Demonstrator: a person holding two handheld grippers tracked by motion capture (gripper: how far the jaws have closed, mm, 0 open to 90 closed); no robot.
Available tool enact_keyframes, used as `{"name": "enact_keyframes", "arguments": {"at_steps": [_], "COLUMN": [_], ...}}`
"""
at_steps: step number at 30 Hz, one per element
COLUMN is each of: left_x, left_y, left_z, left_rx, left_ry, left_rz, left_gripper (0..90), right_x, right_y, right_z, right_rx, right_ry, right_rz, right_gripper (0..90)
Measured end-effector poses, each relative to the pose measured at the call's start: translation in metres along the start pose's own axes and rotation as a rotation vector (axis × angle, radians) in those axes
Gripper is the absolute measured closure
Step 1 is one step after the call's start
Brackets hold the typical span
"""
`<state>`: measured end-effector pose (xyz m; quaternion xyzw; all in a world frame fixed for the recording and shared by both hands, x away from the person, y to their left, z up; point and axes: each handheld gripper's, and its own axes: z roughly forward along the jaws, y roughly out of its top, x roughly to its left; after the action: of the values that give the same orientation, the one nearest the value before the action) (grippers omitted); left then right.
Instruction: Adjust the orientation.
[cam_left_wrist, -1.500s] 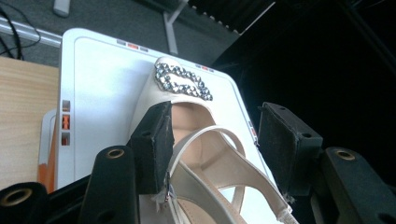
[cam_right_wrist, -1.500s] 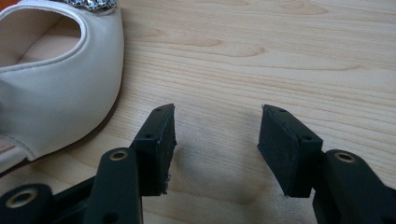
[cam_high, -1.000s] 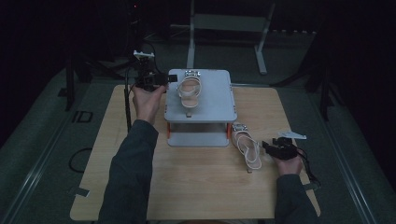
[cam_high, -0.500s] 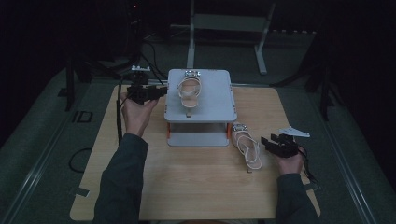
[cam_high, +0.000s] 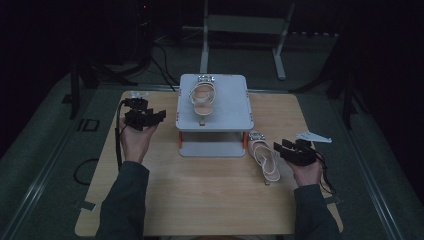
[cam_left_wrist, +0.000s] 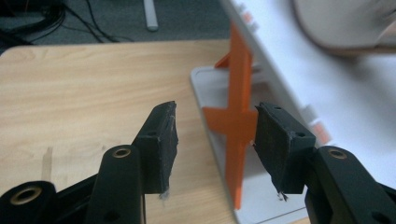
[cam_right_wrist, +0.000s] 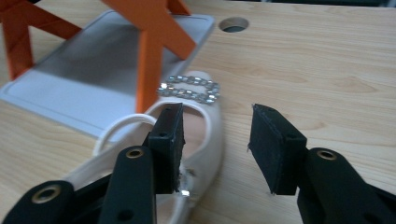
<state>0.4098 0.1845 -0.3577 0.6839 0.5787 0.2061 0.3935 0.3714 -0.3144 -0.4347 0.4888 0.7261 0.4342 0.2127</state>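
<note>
A white two-tier stand with orange legs stands mid-table. One pale strappy sandal rests on its top shelf. A second sandal with a rhinestone strap lies on the table right of the stand. My left gripper hovers left of the stand, pointing at it. Its jaws have just been opening, and in the left gripper view nothing is between them. My right gripper sits just right of the table sandal. Its jaws have just been closing, still apart over bare wood, with the sandal beneath the left jaw.
The wooden table has a round hole beyond the stand's base plate. A metal frame and cables stand on the dark floor behind the table.
The left gripper has come down from beside the stand's top shelf, moving left and toward the person. The right gripper has risen slightly beside the sandal, its jaws narrower.
</note>
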Motion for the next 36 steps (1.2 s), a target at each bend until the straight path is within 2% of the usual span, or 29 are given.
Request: {"name": "enact_keyframes", "arguments": {"at_steps": [1,2,3,7,15,21,22,23,25,26,27,28,29,30,32,36], "left_x": [0.000,0.005,0.007,0.015,0.024,0.028,0.029,0.031,0.032,0.032,0.033,0.033,0.034,0.035,0.036,0.035], "left_y": [0.000,-0.010,-0.015,-0.033,-0.067,-0.089,-0.092,-0.100,-0.106,-0.106,-0.113,-0.113,-0.117,-0.119,-0.125,-0.130], "left_z": [0.000,0.003,0.005,0.011,0.026,0.036,0.038,0.041,0.043,0.043,0.046,0.046,0.047,0.048,0.051,0.050], "left_rx": [0.000,0.010,0.015,0.030,0.088,0.127,0.132,0.144,0.149,0.149,0.157,0.157,0.161,0.167,0.172,0.156], "left_ry": [0.000,0.011,0.015,0.023,0.041,0.060,0.063,0.064,0.073,0.073,0.077,0.077,0.081,0.082,0.082,0.081], "left_rz": [0.000,-0.012,-0.018,-0.043,-0.060,-0.060,-0.057,-0.055,-0.053,-0.053,-0.051,-0.051,-0.048,-0.050,-0.056,-0.044], "left_gripper": [48.6,48.6,48.6,48.4,48.1,48.1,48.1,48.1,48.1,48.1,48.1,48.1,48.1,48.1,48.1,48.4], "right_x": [0.000,0.002,0.008,0.019,0.023,0.021,0.021,0.020,0.019,0.019,0.017,0.017,0.016,0.016,0.015,0.003], "right_y": [0.000,0.001,0.002,0.001,-0.005,-0.002,-0.001,0.000,0.001,0.001,0.004,0.004,0.005,0.005,0.006,0.002], "right_z": [0.000,0.000,0.003,0.010,0.032,0.034,0.034,0.035,0.035,0.035,0.036,0.036,0.036,0.036,0.036,0.035], "right_rx": [0.000,0.004,0.032,0.084,0.217,0.261,0.277,0.305,0.326,0.326,0.349,0.349,0.358,0.358,0.356,0.299], "right_ry": [0.000,0.006,0.014,0.029,-0.044,-0.081,-0.089,-0.104,-0.113,-0.113,-0.122,-0.122,-0.121,-0.121,-0.117,-0.073], "right_rz": [0.000,-0.004,-0.024,-0.051,-0.071,-0.032,-0.019,0.028,0.067,0.067,0.104,0.104,0.131,0.131,0.174,0.321], "right_gripper": [55.8,56.1,56.5,56.5,58.3,66.2,68.2,71.5,73.8,73.8,79.2,79.2,81.0,81.0,82.1,82.6]}}
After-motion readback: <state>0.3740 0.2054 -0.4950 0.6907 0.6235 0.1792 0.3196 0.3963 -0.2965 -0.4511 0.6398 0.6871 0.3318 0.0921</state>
